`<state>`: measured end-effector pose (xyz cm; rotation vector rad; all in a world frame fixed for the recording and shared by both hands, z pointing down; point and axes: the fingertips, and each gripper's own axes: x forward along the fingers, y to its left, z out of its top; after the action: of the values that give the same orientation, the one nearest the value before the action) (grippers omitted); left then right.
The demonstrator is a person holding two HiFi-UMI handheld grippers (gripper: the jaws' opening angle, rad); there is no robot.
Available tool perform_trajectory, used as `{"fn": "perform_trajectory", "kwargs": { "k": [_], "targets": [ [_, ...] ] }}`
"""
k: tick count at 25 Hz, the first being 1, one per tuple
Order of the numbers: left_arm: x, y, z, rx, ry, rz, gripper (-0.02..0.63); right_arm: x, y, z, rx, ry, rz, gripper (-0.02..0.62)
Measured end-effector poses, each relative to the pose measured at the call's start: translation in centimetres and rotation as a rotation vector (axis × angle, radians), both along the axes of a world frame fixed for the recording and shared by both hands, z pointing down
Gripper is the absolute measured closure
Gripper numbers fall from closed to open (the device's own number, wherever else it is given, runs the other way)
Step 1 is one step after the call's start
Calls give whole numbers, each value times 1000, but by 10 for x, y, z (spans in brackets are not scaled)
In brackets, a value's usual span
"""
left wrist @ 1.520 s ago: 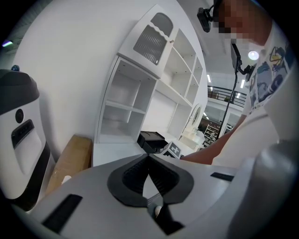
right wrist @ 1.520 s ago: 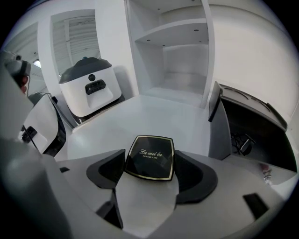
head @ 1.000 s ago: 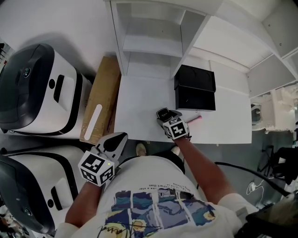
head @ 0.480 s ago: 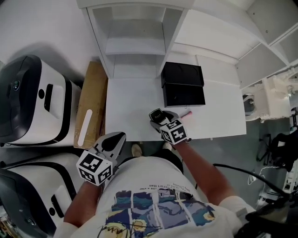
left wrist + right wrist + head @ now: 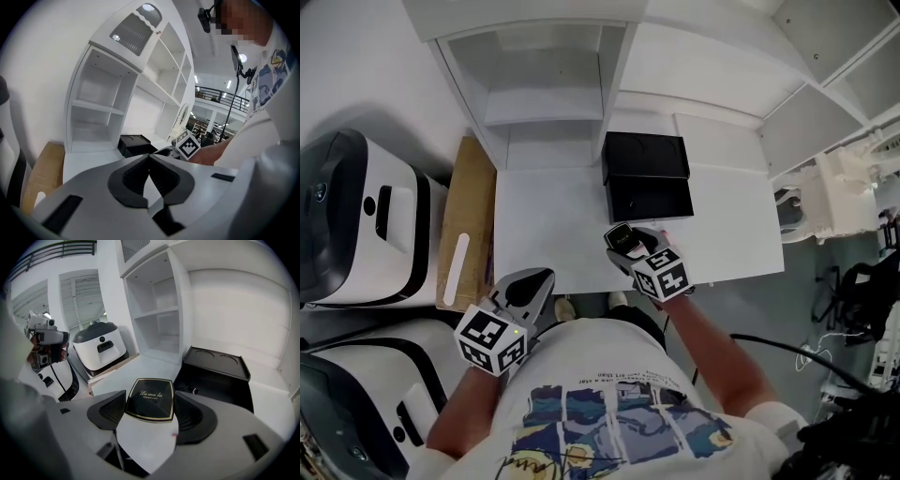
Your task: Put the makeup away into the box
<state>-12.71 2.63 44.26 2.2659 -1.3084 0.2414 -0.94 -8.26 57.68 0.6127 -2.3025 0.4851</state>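
Note:
A black box (image 5: 647, 178) stands open on the white desk (image 5: 544, 225), its lid raised at the back; it also shows in the right gripper view (image 5: 220, 376) and the left gripper view (image 5: 136, 143). My right gripper (image 5: 623, 239) hovers just in front of the box near the desk's front edge, shut on a black powder compact (image 5: 150, 399) with a gold rim and gold lettering. My left gripper (image 5: 542, 278) hangs off the desk's front left corner, close to the person's body. Its jaws meet (image 5: 149, 161) with nothing between them.
A white shelf unit (image 5: 534, 84) rises at the back of the desk. A long cardboard carton (image 5: 464, 225) leans at the desk's left side, beside two white-and-black machines (image 5: 356, 225). More white shelving (image 5: 825, 103) stands to the right.
The right gripper with the compact has shifted rightward along the desk's front, from left of the box to just before its front. The left gripper has stayed put.

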Motion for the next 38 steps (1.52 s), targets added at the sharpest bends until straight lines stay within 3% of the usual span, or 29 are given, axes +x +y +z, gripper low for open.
{"fn": "perform_trajectory", "kwargs": {
  "k": [19,38],
  "targets": [
    [51,-42,-11,-4,-17,-72,592,75,-106,0,-9,30,-5,262],
    [48,-41,-9,-43,-56,-260,592,64,-155,72,-95,179,-151,262]
  ]
}}
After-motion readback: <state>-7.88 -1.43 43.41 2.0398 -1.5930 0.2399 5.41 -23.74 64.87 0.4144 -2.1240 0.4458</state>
